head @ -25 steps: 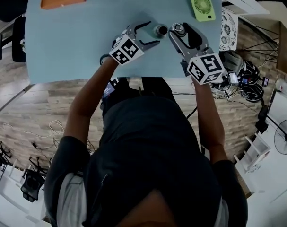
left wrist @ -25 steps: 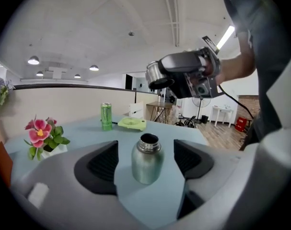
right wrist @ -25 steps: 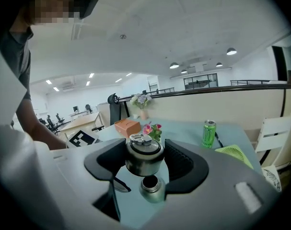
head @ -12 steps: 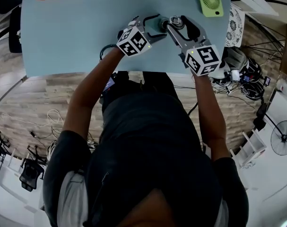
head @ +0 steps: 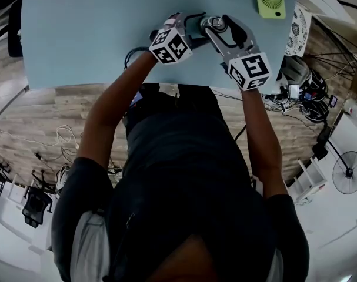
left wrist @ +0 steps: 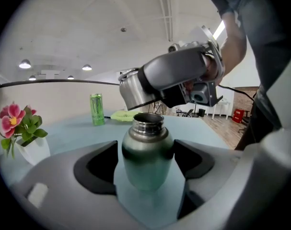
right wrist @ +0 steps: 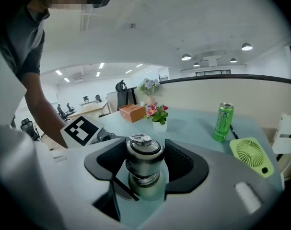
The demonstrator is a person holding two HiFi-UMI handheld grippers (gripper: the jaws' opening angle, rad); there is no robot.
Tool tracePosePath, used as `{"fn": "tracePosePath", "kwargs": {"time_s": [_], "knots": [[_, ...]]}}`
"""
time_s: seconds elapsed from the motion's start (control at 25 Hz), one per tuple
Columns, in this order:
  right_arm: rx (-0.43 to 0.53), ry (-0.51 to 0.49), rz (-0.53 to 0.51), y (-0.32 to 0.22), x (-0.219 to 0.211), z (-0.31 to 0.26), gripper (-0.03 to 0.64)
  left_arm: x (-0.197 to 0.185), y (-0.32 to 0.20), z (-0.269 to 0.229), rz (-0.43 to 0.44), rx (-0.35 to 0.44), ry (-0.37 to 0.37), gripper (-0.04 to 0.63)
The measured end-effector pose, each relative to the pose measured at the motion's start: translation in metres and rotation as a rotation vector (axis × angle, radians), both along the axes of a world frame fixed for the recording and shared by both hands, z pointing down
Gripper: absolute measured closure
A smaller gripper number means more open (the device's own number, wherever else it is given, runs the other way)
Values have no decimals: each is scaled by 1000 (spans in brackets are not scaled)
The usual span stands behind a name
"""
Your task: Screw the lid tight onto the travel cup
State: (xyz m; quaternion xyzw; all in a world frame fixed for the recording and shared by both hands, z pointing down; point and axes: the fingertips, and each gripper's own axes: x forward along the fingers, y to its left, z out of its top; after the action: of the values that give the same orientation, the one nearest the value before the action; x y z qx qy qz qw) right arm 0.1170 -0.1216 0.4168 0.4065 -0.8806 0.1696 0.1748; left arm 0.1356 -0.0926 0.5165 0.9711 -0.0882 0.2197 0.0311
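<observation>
Since the earlier frames the lid has come over the travel cup, above the bench. The left gripper jaws grasp the cup and the right gripper jaws grasp the lid, which seems tilted. Level it first, then turn.

From where I sit, the travel cup stands upright between the jaws of the left gripper, over the near part of the table. The lid, between the jaws of the right gripper, hangs tilted just above the cup's mouth, and the two grippers meet nose to nose. Further back on the table I see the fan lying at the right with the can standing behind it, and the flower pot toward the middle with the box beyond it to the left.
</observation>
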Motion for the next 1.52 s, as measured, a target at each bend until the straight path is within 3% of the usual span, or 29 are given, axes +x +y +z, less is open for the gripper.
{"fn": "tracePosePath", "kwargs": {"time_s": [0.6, 1.0, 1.52], "knots": [[35, 37, -40, 8, -2, 23, 362, 8, 0, 9, 4, -6, 29, 199], [42, 183, -138, 9, -10, 30, 362, 8, -1, 9, 8, -7, 60, 201], [19, 191, -210, 10, -9, 31, 364, 7, -4, 9, -6, 9, 90, 187]]}}
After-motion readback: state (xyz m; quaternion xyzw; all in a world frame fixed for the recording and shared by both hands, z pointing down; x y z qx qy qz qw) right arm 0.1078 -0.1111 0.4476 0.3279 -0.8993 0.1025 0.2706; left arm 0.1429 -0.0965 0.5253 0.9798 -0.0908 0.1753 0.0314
